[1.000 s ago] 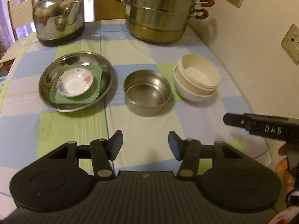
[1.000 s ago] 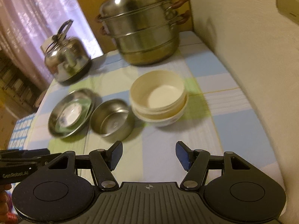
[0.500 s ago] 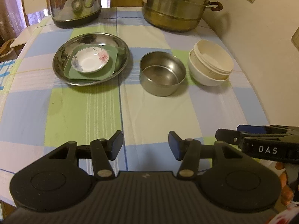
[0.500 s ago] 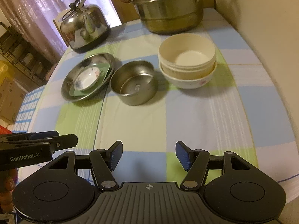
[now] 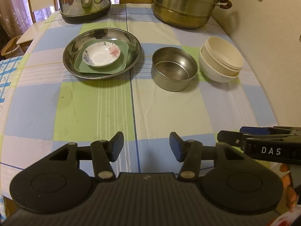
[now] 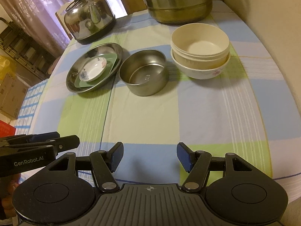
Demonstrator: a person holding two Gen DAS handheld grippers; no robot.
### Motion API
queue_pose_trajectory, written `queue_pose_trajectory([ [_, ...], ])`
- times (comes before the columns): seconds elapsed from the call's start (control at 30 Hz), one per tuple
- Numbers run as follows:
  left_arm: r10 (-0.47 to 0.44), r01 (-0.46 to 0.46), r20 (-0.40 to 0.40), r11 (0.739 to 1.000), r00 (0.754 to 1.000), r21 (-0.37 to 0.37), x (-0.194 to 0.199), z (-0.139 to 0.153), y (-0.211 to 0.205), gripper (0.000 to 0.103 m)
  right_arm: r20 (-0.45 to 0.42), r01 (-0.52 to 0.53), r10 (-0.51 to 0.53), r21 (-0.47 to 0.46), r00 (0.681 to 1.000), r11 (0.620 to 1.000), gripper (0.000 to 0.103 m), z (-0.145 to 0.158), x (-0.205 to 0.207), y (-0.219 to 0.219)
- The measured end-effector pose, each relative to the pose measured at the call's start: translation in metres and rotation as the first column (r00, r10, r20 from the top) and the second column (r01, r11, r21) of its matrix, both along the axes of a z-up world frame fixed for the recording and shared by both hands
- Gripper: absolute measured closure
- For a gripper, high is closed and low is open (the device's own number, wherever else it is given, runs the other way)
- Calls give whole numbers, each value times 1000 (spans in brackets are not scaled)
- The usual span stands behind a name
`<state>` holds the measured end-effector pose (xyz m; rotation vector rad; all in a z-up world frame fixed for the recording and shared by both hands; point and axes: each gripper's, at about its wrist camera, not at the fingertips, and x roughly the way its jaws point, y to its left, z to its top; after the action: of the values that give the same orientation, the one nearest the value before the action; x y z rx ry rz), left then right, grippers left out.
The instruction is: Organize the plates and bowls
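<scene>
A wide steel plate [image 5: 131, 43] [image 6: 75, 73] holds a green square plate [image 5: 124, 58] [image 6: 112, 58] with a small flowered white saucer [image 5: 101, 55] [image 6: 93, 69] on top. To its right stands an empty steel bowl [image 5: 174, 69] [image 6: 144, 73]. Further right a cream bowl [image 5: 223, 55] [image 6: 200, 43] sits nested in a white flowered bowl [image 5: 212, 73] [image 6: 201, 72]. My left gripper [image 5: 146, 146] and right gripper [image 6: 149, 157] are both open and empty, near the table's front edge, well short of the dishes.
A steel kettle [image 5: 84, 0] [image 6: 88, 20] stands at the back left and a stacked steamer pot [image 5: 188, 3] [image 6: 178, 1] at the back right. A wall [image 5: 272, 28] runs along the table's right side. The checked cloth [image 5: 160, 109] covers the table.
Both grippers have pulled back toward the table's front edge, away from the dishes. Both stayed open and empty. The dishes have not moved.
</scene>
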<state>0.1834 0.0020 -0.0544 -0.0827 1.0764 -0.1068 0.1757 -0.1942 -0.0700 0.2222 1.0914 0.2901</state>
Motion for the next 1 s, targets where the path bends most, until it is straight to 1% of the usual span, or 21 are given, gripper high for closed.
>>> queue_pose_trajectory([
  [0.2,-4,4,-6,1000,1000,0,2,-1,2,52,-17,11,-11,7,1000,1000,40,-2,2,3],
  [0.5,-15,15,-16,1000,1000,-6,11,-6,8,52,-29,25,-25,-8,999,1000,40,-6,9,5],
  [0.77,-35,35,5,999,999,-23,31,-13,9,52,23,80,-79,-28,997,996,40,-6,24,4],
  [1.0,-73,75,60,997,996,-23,56,-18,4,53,85,125,-123,-29,989,992,40,-10,43,9],
])
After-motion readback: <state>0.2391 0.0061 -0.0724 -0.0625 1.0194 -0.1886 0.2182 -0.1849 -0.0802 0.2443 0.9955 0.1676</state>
